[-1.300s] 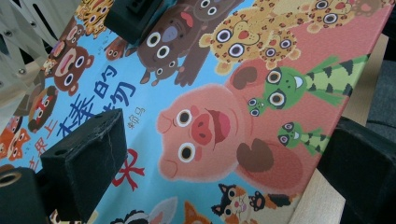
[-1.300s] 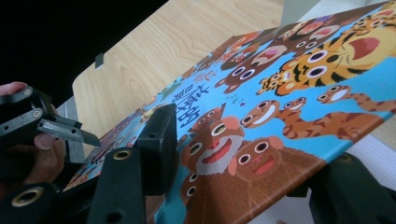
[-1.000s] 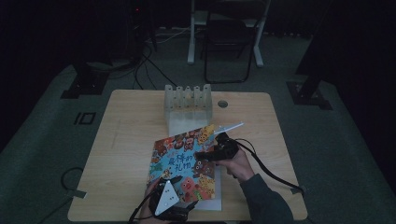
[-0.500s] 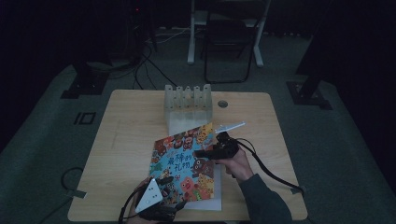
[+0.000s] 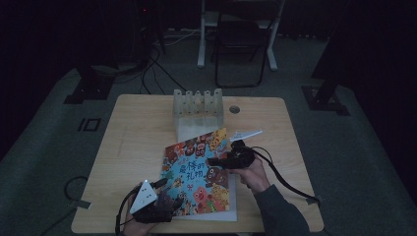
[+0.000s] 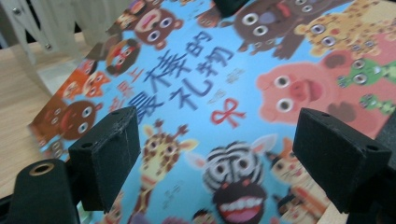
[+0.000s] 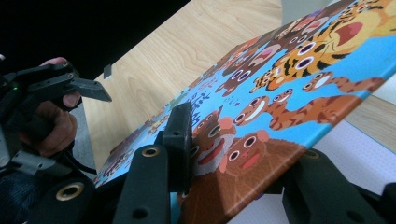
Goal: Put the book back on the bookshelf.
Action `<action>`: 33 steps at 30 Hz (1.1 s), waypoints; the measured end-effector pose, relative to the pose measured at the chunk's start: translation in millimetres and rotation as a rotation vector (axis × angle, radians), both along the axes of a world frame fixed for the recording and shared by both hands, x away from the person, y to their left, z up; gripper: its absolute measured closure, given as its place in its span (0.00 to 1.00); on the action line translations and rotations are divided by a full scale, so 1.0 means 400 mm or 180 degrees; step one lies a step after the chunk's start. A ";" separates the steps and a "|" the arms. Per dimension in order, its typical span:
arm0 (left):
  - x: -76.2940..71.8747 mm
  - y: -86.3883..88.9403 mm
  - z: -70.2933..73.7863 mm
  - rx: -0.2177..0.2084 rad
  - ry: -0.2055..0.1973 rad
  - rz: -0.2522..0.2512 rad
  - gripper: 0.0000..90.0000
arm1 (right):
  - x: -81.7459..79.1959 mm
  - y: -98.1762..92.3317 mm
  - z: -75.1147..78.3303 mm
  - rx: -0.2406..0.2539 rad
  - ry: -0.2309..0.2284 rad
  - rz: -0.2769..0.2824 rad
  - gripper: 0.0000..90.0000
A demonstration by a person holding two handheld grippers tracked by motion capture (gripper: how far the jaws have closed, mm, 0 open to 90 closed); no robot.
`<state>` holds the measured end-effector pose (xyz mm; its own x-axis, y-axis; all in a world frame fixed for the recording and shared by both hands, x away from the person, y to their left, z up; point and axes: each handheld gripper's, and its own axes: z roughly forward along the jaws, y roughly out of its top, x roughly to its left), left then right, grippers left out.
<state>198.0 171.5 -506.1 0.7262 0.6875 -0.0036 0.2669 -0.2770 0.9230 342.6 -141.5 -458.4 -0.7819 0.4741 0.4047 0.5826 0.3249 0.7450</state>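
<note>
Because your right gripper (image 5: 212, 161) pinches the book (image 5: 196, 172) cover, it lifts near the surface's (image 5: 142, 128) front edge; left fingers (image 6: 105, 154) stand wide.

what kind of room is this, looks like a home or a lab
Most likely a lab or recording studio, not a home: a lone wooden table on grey carpet, dark surroundings, cables on the floor, and stand bases around it.

I read one text: the picture book's cover (image 6: 261, 70) carries large dark-blue Chinese characters, "最棒的礼物", across its blue middle among cartoon animals. Smaller orange characters sit left of that title, too blurred to make out. A few tiny characters right of the title stay illegible too.
</note>
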 end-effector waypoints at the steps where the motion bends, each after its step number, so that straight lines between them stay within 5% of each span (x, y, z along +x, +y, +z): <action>1: 0.002 0.002 -0.001 -0.0006 0.0007 0.0012 0.16 | 0.000 -0.006 -0.001 0.0014 0.0006 -0.0013 0.71; 26: 0.027 0.032 -0.010 -0.0023 0.0140 0.0193 0.17 | -0.051 -0.085 0.048 0.0016 -0.0410 -0.0051 0.73; 33: 0.036 0.047 -0.010 -0.0116 0.0202 0.0220 0.17 | -0.062 -0.098 0.062 0.0031 -0.0525 -0.0058 0.74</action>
<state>212.4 190.4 -510.1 0.6746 0.7345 -0.0739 0.3424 -0.2226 0.9128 317.6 -180.6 -433.5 -0.8294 0.4855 0.2762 0.4578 0.3076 0.8342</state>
